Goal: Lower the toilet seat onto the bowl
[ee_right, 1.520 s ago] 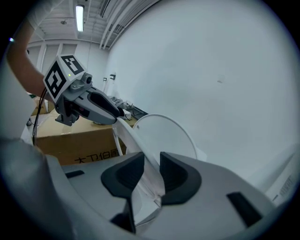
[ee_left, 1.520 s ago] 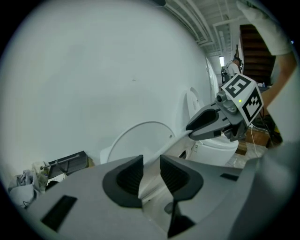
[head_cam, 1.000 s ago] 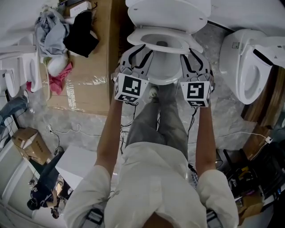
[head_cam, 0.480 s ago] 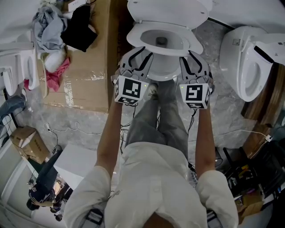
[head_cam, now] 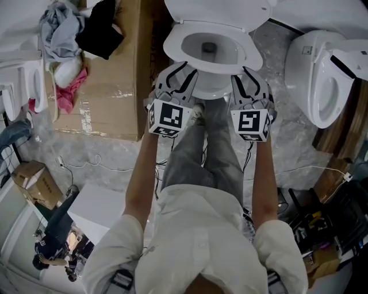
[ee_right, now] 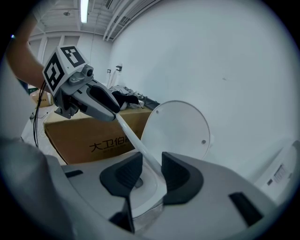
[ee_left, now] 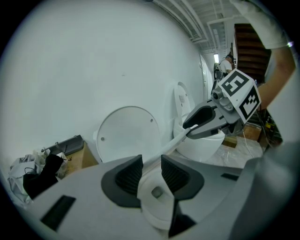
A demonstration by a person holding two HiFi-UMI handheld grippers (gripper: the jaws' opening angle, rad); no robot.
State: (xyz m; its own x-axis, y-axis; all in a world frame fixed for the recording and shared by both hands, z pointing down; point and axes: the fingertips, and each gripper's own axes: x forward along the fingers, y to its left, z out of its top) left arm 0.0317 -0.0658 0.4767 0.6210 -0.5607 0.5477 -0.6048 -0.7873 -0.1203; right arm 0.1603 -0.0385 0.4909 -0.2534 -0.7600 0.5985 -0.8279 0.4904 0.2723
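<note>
The white toilet seat (head_cam: 177, 50) lies low over the bowl (head_cam: 210, 87), still slightly raised at its front, and the round lid (head_cam: 215, 10) stands upright behind it. My left gripper (head_cam: 175, 73) grips the seat's front left rim, and my right gripper (head_cam: 248, 74) grips the front right rim. In the left gripper view the seat (ee_left: 165, 147) runs as a thin white bar from between my left gripper (ee_left: 151, 171) pads across to the right gripper (ee_left: 206, 124). The left jaws have just been opening a little with the rim still between them. The right gripper (ee_right: 151, 171) pads clamp the seat (ee_right: 133, 138).
A large cardboard box (head_cam: 109, 86) stands left of the toilet with a pile of clothes (head_cam: 69, 34) on it. A second toilet (head_cam: 322, 74) stands at the right, another (head_cam: 23, 86) at the far left. Cables (head_cam: 86, 166) trail over the floor beside the person's legs (head_cam: 207, 143).
Both grippers have sunk with the seat, which has tipped forward and now lies flatter over the bowl. The bowl's opening shows more fully through the ring.
</note>
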